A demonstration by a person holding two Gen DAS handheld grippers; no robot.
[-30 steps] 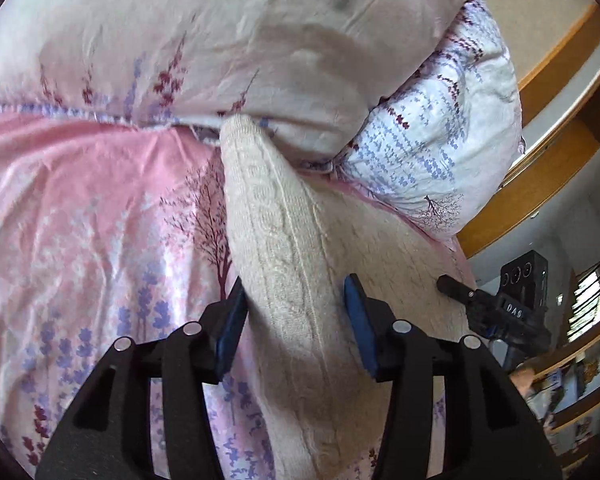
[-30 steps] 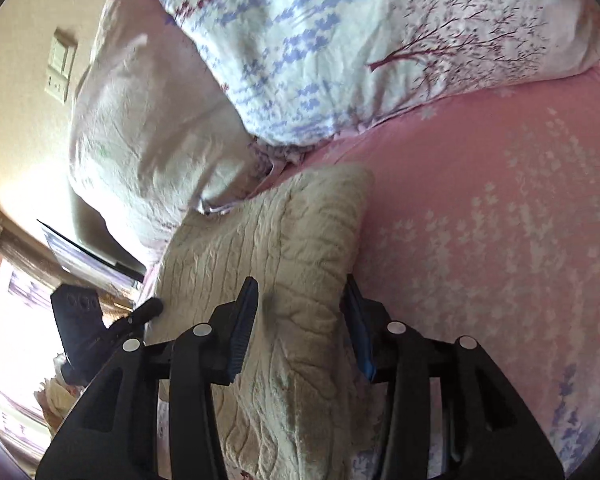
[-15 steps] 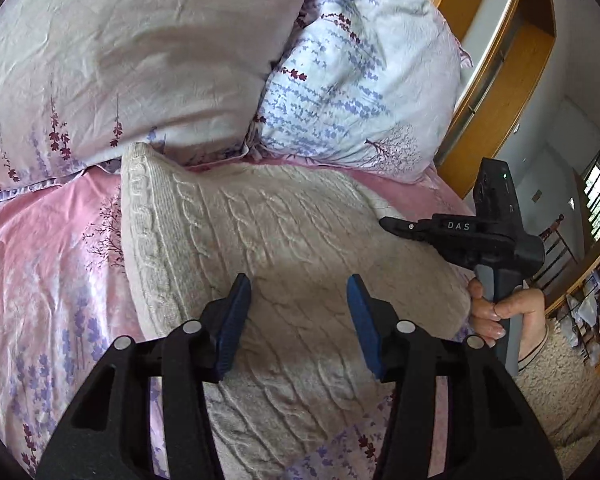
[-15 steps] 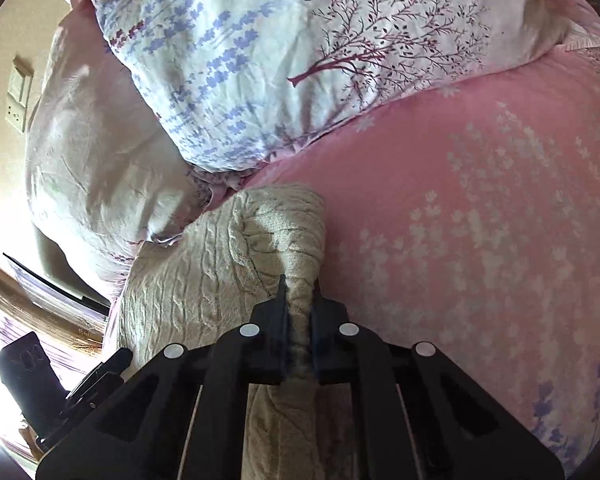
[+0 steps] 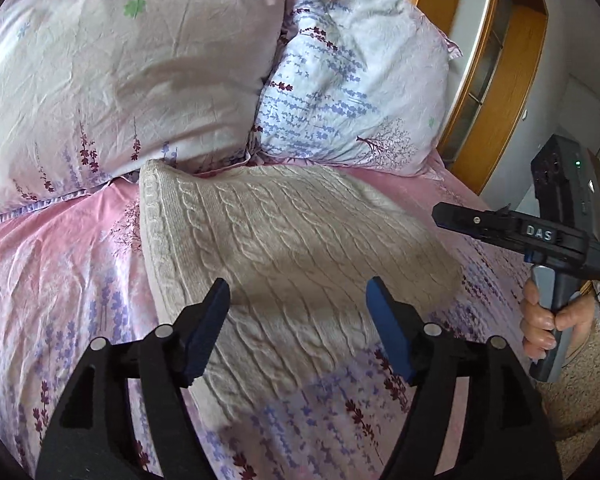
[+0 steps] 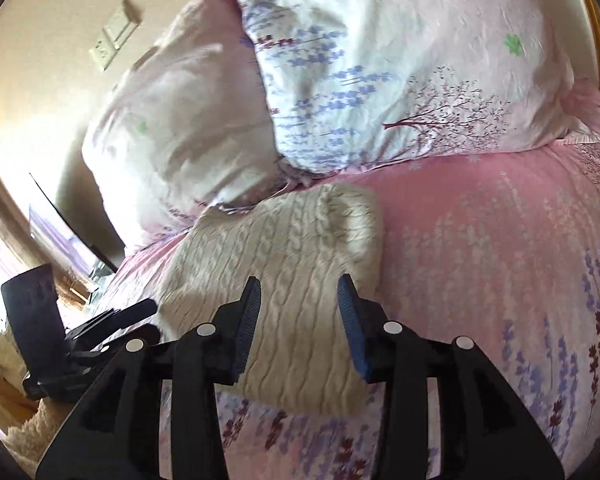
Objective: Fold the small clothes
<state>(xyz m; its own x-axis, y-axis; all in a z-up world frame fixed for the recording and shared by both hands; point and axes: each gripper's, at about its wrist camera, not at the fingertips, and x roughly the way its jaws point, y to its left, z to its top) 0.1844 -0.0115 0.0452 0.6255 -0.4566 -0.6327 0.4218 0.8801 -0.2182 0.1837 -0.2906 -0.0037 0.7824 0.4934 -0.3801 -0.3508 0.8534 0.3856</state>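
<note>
A cream cable-knit sweater [image 5: 284, 248] lies folded flat on the pink floral bedsheet [image 5: 52, 264], its far edge against the pillows. It also shows in the right wrist view [image 6: 292, 280]. My left gripper [image 5: 298, 294] is open and empty, hovering above the sweater's near edge. My right gripper [image 6: 298, 292] is open and empty above the sweater's right half. In the left wrist view the right gripper [image 5: 440, 214] shows at the right with a hand on its handle. In the right wrist view the left gripper [image 6: 146, 308] shows at the lower left.
Two floral pillows [image 5: 132, 60] [image 5: 356, 92] lean at the head of the bed. A wooden frame [image 5: 496, 80] stands to the right. A wall switch plate [image 6: 114, 36] is on the beige wall. A cream rug [image 6: 24, 436] lies beside the bed.
My right gripper, shut on the sweater's edge half a second ago, has opened and let it go. Both grippers have pulled back and up from the sweater, which now lies flat.
</note>
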